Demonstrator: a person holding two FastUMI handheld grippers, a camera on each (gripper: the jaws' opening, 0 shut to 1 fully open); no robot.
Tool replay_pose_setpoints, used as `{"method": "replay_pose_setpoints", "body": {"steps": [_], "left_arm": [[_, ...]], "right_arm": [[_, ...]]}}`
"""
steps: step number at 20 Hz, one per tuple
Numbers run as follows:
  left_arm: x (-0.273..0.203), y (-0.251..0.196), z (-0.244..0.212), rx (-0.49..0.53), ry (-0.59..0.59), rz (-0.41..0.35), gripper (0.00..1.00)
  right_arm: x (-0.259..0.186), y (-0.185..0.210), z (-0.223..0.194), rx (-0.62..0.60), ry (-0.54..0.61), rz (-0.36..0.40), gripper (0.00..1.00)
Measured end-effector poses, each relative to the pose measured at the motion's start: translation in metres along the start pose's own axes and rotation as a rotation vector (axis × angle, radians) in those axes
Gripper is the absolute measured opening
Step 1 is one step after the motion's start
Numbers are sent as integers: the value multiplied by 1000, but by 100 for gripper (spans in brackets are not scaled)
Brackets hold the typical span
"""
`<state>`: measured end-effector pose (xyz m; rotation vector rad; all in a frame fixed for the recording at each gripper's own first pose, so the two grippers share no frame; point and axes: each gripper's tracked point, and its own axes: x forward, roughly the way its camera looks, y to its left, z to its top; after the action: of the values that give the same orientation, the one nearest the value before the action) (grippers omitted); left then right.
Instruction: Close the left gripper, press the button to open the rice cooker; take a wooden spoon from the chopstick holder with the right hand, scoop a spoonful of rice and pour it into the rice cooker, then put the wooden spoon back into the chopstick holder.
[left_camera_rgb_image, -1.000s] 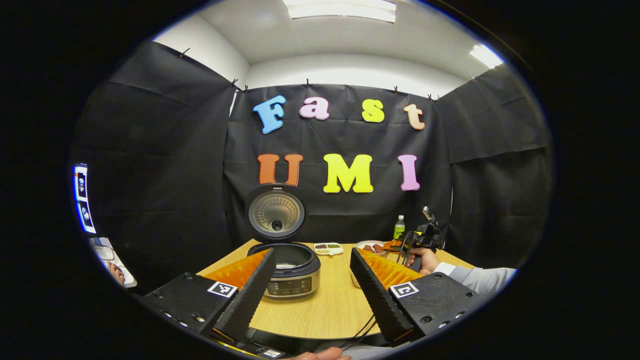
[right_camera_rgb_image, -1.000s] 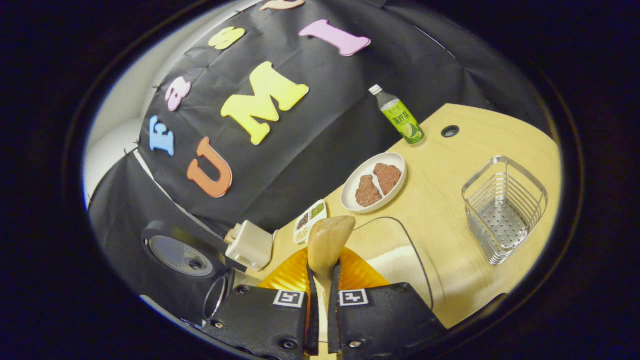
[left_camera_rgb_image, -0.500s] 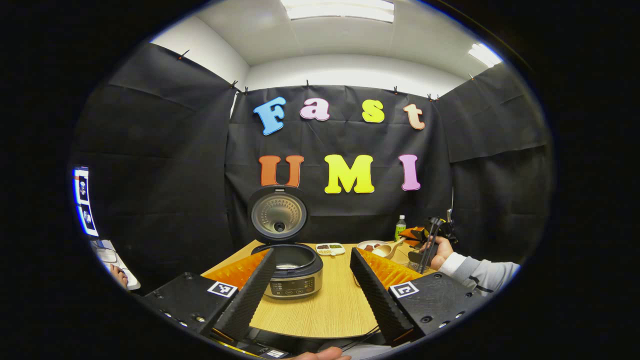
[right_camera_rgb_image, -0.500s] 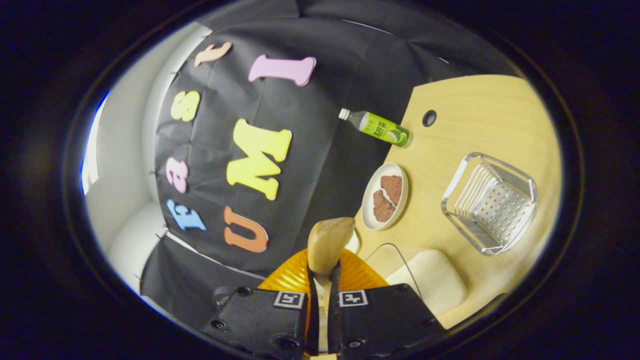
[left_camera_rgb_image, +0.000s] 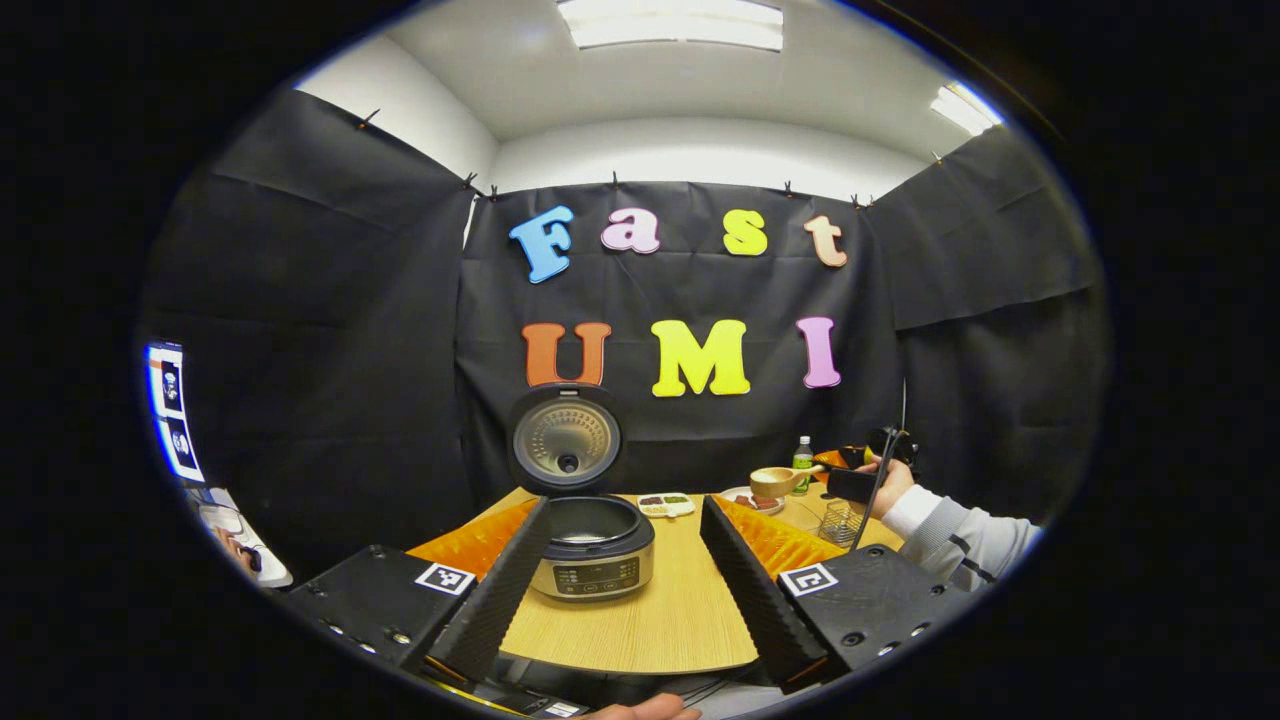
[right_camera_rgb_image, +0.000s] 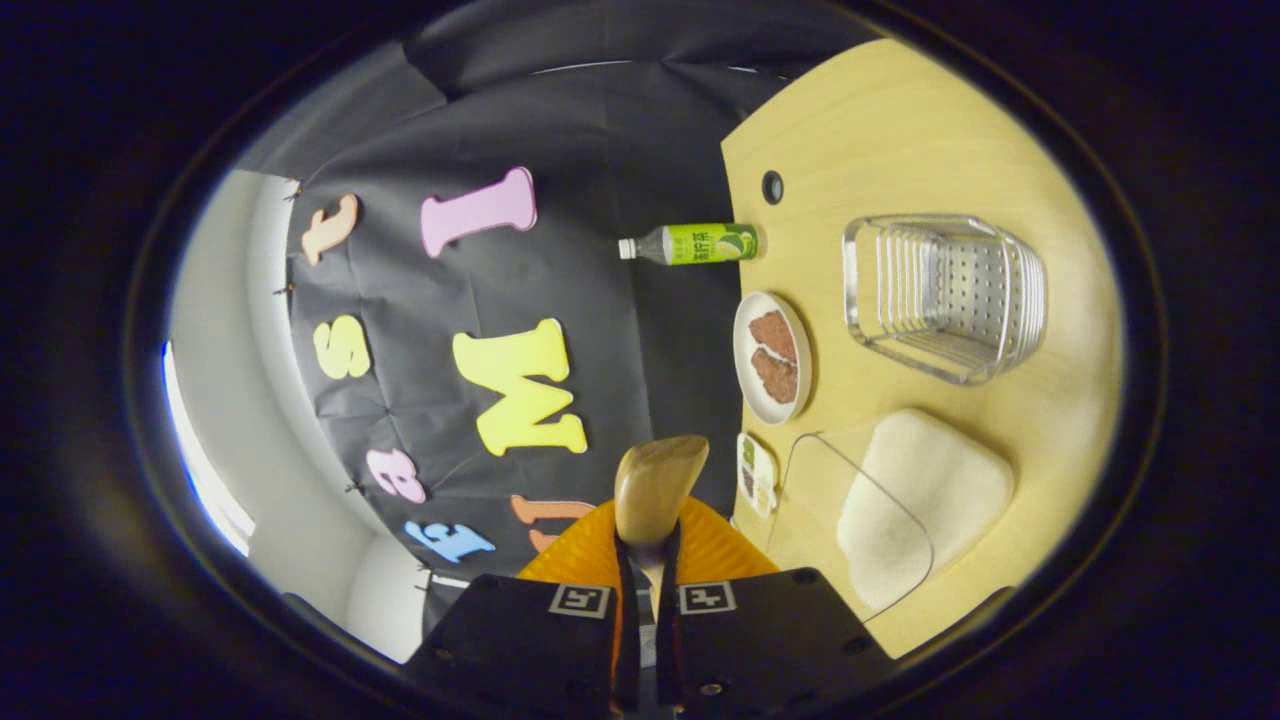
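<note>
Left gripper (left_camera_rgb_image: 625, 570) spread wide, holding nothing — rice cooker (left_camera_rgb_image: 592, 545) just beyond its fingers, lid up, on the table (left_camera_rgb_image: 650, 625). Right gripper (right_camera_rgb_image: 647, 560) clamped on the wooden spoon (right_camera_rgb_image: 657, 485), bowl forward. Chopstick holder (right_camera_rgb_image: 945, 295) at 2 o'clock (right gripper view) — rice container (right_camera_rgb_image: 915, 505) at 3 o'clock, near.

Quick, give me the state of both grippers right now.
Left gripper: open, holding nothing.
Right gripper: shut on the wooden spoon.
</note>
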<state>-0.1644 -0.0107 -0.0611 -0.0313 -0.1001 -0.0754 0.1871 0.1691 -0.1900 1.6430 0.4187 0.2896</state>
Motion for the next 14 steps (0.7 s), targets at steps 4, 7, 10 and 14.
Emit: {"method": "replay_pose_setpoints", "body": {"steps": [4,7,10,14], "left_arm": [[-6,10,-5,27,12,22,95],[-13,17,2,27,5,33,95],[-22,24,11,20,-14,39,95],[-32,38,12,44,-12,56,94]], "right_arm": [[10,14,-46,26,51,12,11],[19,31,-89,-11,106,35,11],[26,33,-128,-57,137,15,11],[43,53,-176,-166,184,18,11]]}}
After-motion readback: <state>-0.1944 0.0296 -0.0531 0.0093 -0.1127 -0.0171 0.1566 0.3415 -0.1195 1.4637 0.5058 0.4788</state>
